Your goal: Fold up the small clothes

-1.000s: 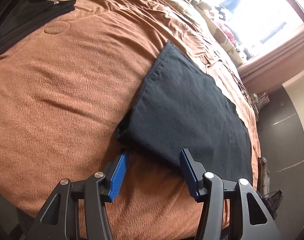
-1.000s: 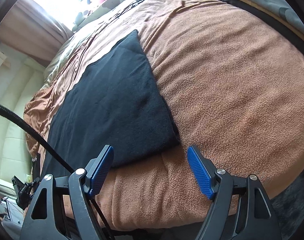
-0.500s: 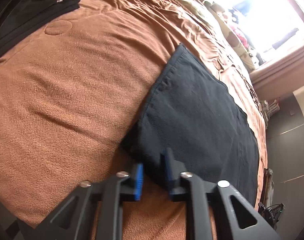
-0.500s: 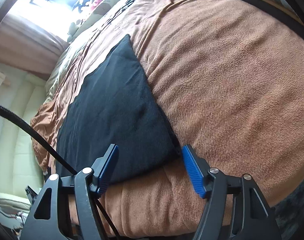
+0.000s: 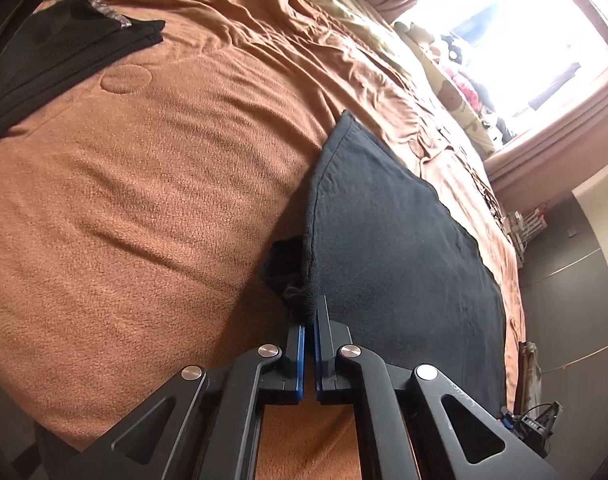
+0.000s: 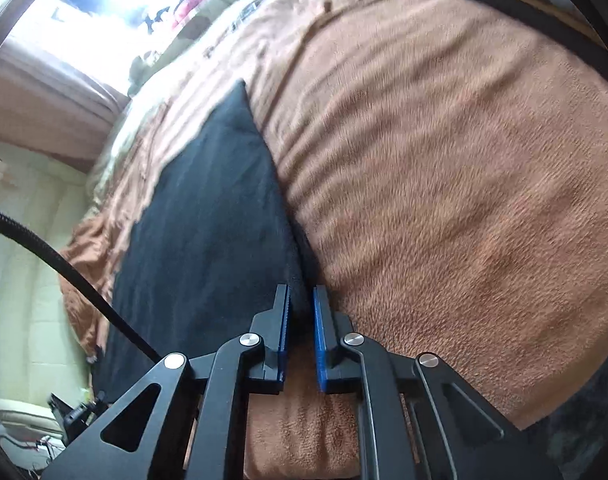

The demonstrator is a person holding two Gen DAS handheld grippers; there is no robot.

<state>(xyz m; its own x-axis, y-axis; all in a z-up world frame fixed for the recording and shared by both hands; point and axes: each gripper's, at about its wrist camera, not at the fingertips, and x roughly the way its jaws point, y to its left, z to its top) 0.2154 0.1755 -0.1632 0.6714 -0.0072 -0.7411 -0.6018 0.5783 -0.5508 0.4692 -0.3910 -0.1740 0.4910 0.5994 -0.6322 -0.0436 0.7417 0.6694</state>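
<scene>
I note matt black knit cloth; fuzzy brown fleece blanket; left gripper matt black plastic, ribbed blue pads

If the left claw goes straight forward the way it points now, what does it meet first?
Nothing new, probably: the left claw is already shut on the near corner of the dark cloth. Pushing on would only slide along that cloth lying on the brown blanket. Depth is hard to judge here.

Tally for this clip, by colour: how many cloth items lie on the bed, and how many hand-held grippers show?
Black cloth: 2, the black garment and a folded black stack
Brown: 1, the blanket
Hand-held grippers: 2, left, right
Total: 5
</scene>
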